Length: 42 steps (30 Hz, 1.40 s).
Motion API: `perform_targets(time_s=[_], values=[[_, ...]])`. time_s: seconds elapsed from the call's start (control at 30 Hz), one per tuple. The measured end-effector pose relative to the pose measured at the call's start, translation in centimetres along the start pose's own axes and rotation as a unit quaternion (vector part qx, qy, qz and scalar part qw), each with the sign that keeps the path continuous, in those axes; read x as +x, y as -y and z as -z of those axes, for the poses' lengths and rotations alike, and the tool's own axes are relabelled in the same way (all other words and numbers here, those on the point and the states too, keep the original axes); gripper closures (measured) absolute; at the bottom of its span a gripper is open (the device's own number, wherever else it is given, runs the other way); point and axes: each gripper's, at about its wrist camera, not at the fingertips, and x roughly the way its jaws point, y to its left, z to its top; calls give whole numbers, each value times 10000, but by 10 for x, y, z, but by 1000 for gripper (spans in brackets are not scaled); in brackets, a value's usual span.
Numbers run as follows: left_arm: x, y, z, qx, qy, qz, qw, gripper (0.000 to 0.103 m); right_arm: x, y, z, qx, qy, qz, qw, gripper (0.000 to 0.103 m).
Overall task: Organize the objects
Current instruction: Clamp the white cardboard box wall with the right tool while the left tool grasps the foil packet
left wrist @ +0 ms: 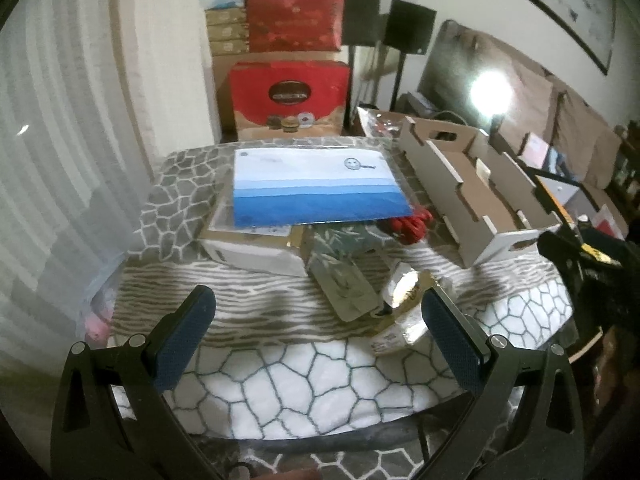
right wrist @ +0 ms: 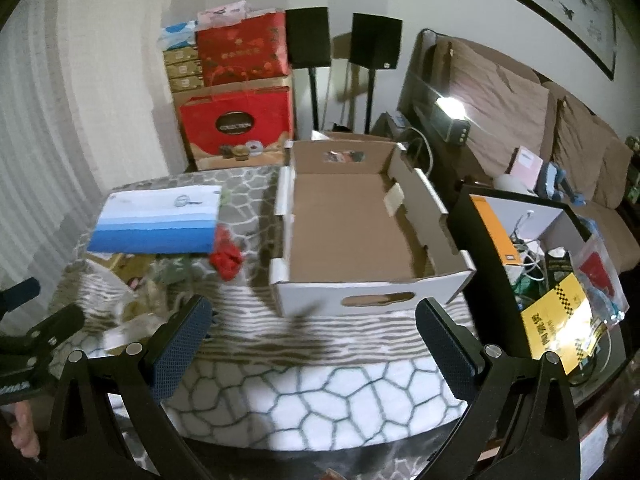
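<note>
An open cardboard box (right wrist: pixel 352 220) with cut-out handles stands empty on the patterned blanket (right wrist: pixel 320 400); the left wrist view shows the box (left wrist: pixel 480 196) at the right. A blue-and-white flat package (left wrist: pixel 320 188) lies on top of a pile with a white box (left wrist: pixel 256 256), a leaf-patterned packet (left wrist: pixel 344 280), a red item (left wrist: pixel 412 226) and shiny wrapped packets (left wrist: pixel 404 292). My left gripper (left wrist: pixel 320 340) is open above the blanket, in front of the pile. My right gripper (right wrist: pixel 314 344) is open just in front of the cardboard box, holding nothing.
Red gift boxes (left wrist: pixel 288 100) and stacked cartons stand behind the table by the wall. Two black speakers (right wrist: pixel 344 36) on stands are behind the box. A black bin (right wrist: pixel 540 264) full of cables and packets sits at the right. A sofa (right wrist: pixel 520 120) lies beyond.
</note>
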Motion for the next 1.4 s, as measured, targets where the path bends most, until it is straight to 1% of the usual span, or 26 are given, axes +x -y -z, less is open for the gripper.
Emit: perform_targets(time_s=[0.23, 0.3, 0.4, 0.53, 0.6, 0.67, 0.77, 0.8, 0.83, 0.87, 0.9, 0.93, 0.97, 1.0, 1.03, 1.1, 1.13, 1.2, 1.4], values=[[6, 3, 1, 99, -22, 353, 9993, 1, 18, 40, -13, 90, -114, 396, 9991, 0], [7, 4, 2, 139, -20, 441, 9989, 4, 25, 54, -17, 146, -167, 495, 9985, 0], [11, 7, 3, 226, -34, 629, 9978, 7, 33, 75, -21, 294, -203, 500, 9981, 0], [14, 16, 7, 437, -11, 894, 9950, 9, 44, 98, -25, 468, -286, 528, 9971, 1], [14, 21, 8, 544, 12, 1019, 9933, 11, 49, 110, -27, 566, -318, 472, 9968, 1], [18, 25, 10, 624, -12, 1134, 9916, 17, 53, 117, -27, 623, -343, 425, 9966, 3], [25, 32, 12, 769, -80, 1162, 9902, 26, 61, 127, -27, 636, -425, 423, 9962, 9], [26, 33, 13, 820, -83, 1175, 9896, 31, 65, 130, -26, 634, -478, 418, 9960, 12], [28, 36, 15, 891, -84, 1173, 9891, 34, 67, 130, -25, 624, -506, 400, 9960, 19], [30, 38, 15, 928, -83, 1162, 9888, 40, 71, 132, -24, 617, -557, 325, 9960, 23], [32, 40, 16, 975, -92, 1154, 9885, 48, 73, 133, -23, 626, -609, 279, 9958, 31], [34, 41, 16, 1012, -109, 1166, 9879, 54, 76, 134, -22, 631, -655, 248, 9955, 36], [35, 41, 17, 1031, -120, 1196, 9874, 67, 78, 135, -21, 629, -682, 222, 9954, 39], [36, 43, 18, 1049, -131, 1223, 9868, 74, 80, 136, -20, 625, -713, 206, 9953, 42], [37, 43, 18, 1062, -132, 1238, 9865, 74, 82, 135, -19, 617, -736, 195, 9952, 45], [37, 43, 18, 1074, -84, 1235, 9865, 78, 83, 134, -18, 593, -754, 177, 9952, 47], [37, 42, 18, 1066, -75, 1242, 9865, 79, 84, 134, -18, 579, -752, 173, 9953, 50], [37, 40, 18, 1016, -81, 1281, 9865, 82, 86, 134, -20, 550, -762, 124, 9955, 52], [33, 35, 15, 905, -14, 1368, 9865, 85, 102, 136, -33, 408, -930, 133, 9947, 54]])
